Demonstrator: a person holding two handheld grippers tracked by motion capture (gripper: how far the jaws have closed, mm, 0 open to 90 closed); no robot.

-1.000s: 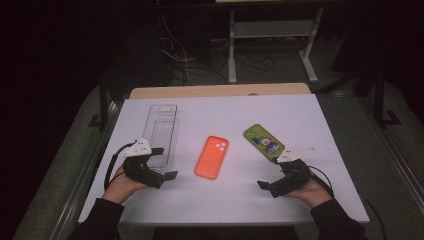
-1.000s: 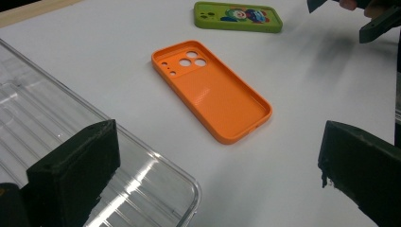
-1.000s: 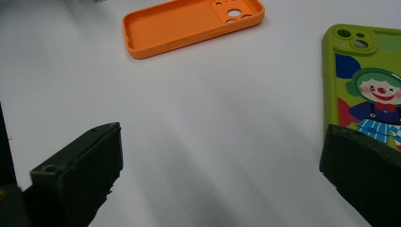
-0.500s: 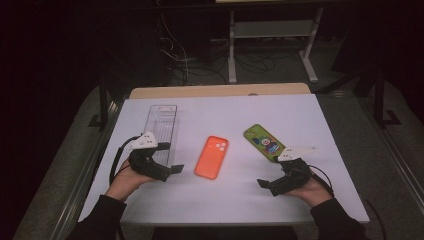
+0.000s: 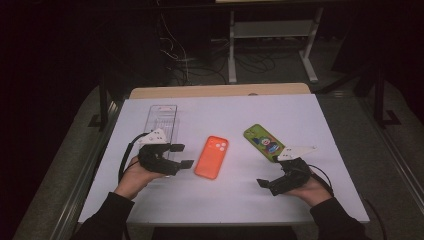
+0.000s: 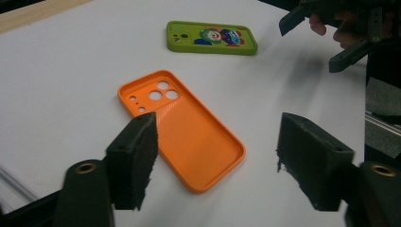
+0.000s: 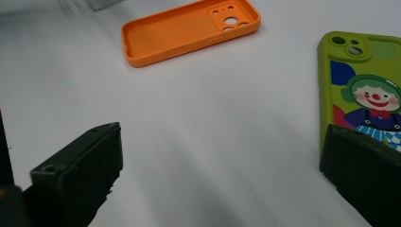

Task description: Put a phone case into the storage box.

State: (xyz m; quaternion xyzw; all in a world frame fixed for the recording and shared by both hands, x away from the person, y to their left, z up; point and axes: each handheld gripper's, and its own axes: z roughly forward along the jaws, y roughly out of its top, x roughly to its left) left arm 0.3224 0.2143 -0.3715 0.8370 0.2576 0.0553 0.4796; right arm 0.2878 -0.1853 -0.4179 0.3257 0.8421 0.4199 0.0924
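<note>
An orange phone case (image 5: 212, 156) lies hollow side up at the middle of the white table. My left gripper (image 5: 182, 155) is just left of it, open, its jaws pointing at the case's left edge. In the left gripper view the orange case (image 6: 189, 127) lies between and beyond the open left gripper (image 6: 222, 158), untouched. A green phone case (image 5: 263, 142) with a clown picture lies to the right. My right gripper (image 5: 270, 176) is open near the front edge, below the green case. In the right gripper view the green case (image 7: 364, 90) lies beside the right jaw of the open right gripper (image 7: 222, 179).
A clear plastic tray (image 5: 163, 122) lies lengthwise at the back left of the white tabletop (image 5: 280, 107), behind my left hand. Past the far edge stand a white-legged stand (image 5: 272, 35) and floor cables. The other gripper (image 6: 331, 28) appears at the top right of the left gripper view.
My left gripper has moved right and a little forward, up to the orange case's left edge. The right gripper and both cases have stayed put.
</note>
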